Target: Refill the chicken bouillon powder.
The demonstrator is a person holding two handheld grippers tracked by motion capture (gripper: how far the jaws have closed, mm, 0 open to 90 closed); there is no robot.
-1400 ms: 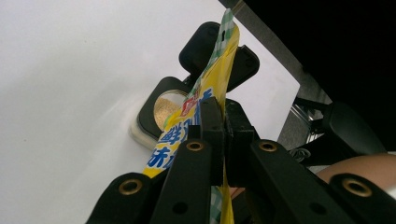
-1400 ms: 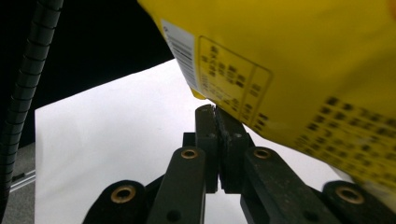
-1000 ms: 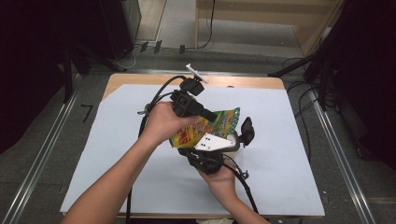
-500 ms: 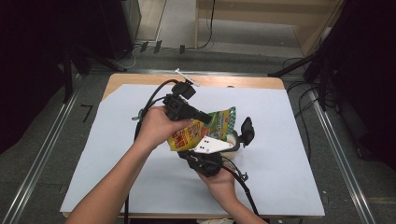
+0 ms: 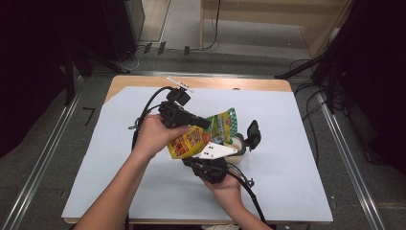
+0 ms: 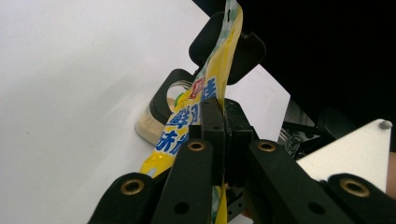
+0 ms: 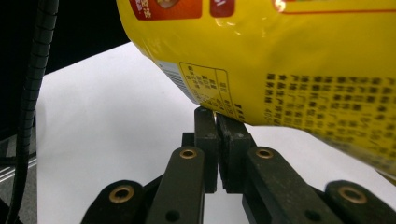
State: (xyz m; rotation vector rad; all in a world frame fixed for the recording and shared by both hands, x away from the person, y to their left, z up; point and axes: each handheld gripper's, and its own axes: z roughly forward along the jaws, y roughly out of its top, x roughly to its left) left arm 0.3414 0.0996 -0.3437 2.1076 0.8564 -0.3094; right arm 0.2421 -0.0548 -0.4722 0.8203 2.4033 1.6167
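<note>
A yellow and green snack bag [image 5: 200,138] hangs over the middle of the white table sheet [image 5: 297,182]. My left gripper [image 5: 205,125], held from the left, is shut on the bag. In the left gripper view the bag [image 6: 219,74] runs edge-on up between the closed pads. My right gripper [image 5: 216,143], held from below under its grey plate [image 5: 215,151], is shut. In the right gripper view the bag's printed lower edge [image 7: 280,84] lies across its fingertips [image 7: 205,122]. I cannot tell whether they pinch it.
A black upright piece [image 5: 252,134] beside a beige round thing [image 5: 238,143] stands just right of the bag; the same black piece [image 6: 243,58] sits beyond the bag in the left gripper view. Cables trail from both grippers. The table's wooden back edge [image 5: 230,82] is bare.
My left hand has shifted a little to the left and down, carrying the bag with it. The right hand has stayed put.
</note>
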